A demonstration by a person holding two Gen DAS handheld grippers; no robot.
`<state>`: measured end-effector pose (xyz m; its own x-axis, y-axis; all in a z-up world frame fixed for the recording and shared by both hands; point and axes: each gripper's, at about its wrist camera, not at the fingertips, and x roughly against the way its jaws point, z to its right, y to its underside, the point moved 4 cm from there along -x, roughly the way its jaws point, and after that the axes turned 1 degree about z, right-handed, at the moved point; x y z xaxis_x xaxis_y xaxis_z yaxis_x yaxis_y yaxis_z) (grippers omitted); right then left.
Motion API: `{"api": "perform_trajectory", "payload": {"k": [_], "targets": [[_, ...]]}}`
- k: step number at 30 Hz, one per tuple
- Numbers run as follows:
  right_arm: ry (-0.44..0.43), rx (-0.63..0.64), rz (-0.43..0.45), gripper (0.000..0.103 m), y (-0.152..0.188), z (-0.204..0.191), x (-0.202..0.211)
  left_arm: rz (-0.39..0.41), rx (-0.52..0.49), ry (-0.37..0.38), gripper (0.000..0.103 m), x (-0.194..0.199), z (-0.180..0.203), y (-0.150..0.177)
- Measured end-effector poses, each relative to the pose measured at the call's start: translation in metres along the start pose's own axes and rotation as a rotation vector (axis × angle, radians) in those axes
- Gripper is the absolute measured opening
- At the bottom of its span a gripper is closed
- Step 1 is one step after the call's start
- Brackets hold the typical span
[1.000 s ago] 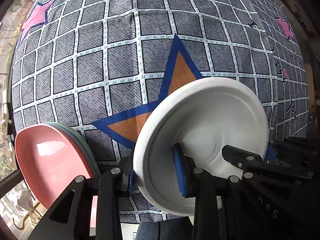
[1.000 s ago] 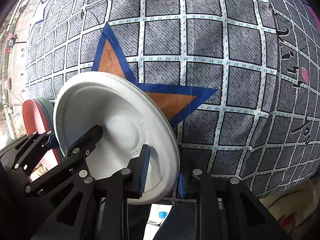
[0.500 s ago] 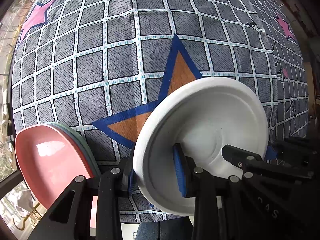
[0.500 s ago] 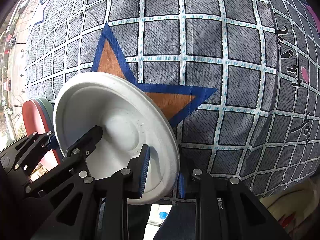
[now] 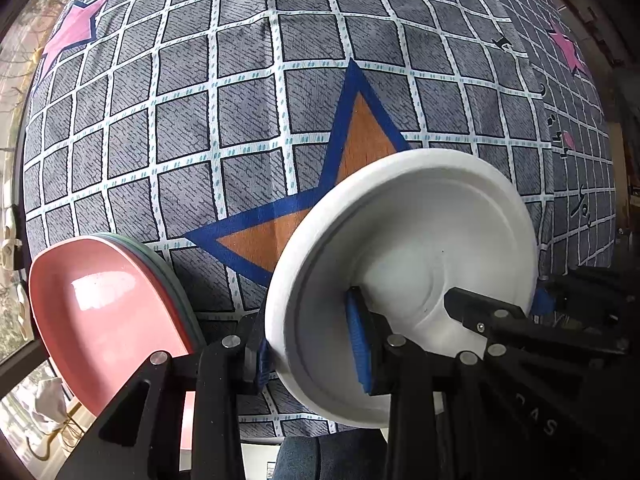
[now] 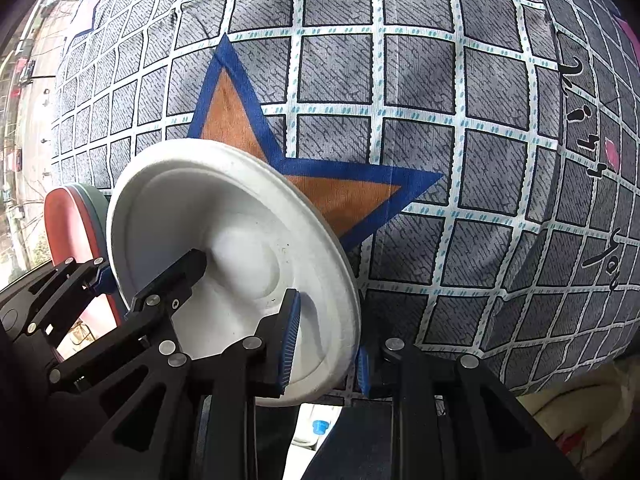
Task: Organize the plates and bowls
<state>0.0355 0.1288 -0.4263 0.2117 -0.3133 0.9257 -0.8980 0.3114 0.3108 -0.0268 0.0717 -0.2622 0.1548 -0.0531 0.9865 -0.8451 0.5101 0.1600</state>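
A white plate (image 5: 408, 248) (image 6: 224, 216) is held tilted above a grey checked cloth (image 5: 240, 120) (image 6: 440, 120) printed with an orange star. My left gripper (image 5: 312, 348) is shut on the plate's near rim, one blue pad inside the plate and one behind it. My right gripper (image 6: 326, 354) is shut on the opposite rim in the same way. Each gripper also shows in the other's view: the right gripper (image 5: 498, 300) and the left gripper (image 6: 148, 268). A pink plate (image 5: 104, 312) (image 6: 68, 232) tops a small stack with green plates under it, to the left of the white plate.
The cloth spreads far behind and to the right of the plates. A window with an outdoor view runs along the left edge (image 5: 16, 160). Below the cloth's near edge lie a cream object (image 6: 580, 412) and a small blue cap (image 6: 318, 426).
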Motion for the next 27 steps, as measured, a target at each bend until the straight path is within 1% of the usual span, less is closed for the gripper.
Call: {"api": "perform_trajectory", "payload": {"k": [4, 9, 15, 18, 22, 27], "targets": [[0.01, 0.014, -0.012, 0.027, 0.004, -0.005, -0.001, -0.012, 0.015, 0.008, 0.035, 0.001, -0.003, 0.007], [0.016, 0.03, 0.003, 0.027, 0.007, -0.015, 0.008, 0.014, 0.024, 0.005, 0.035, 0.016, -0.007, 0.007], [0.019, 0.057, 0.048, 0.027, 0.0, -0.027, 0.031, 0.068, 0.058, -0.006, 0.035, 0.045, -0.014, -0.001], [0.016, 0.082, 0.075, 0.027, -0.005, -0.033, 0.046, 0.108, 0.077, -0.019, 0.035, 0.063, -0.02, -0.005], [0.015, 0.115, 0.112, 0.027, -0.011, -0.048, 0.067, 0.153, 0.116, -0.03, 0.035, 0.088, -0.031, -0.013], [0.013, 0.166, 0.146, 0.027, -0.019, -0.072, 0.088, 0.196, 0.162, -0.05, 0.035, 0.116, -0.055, -0.021]]}}
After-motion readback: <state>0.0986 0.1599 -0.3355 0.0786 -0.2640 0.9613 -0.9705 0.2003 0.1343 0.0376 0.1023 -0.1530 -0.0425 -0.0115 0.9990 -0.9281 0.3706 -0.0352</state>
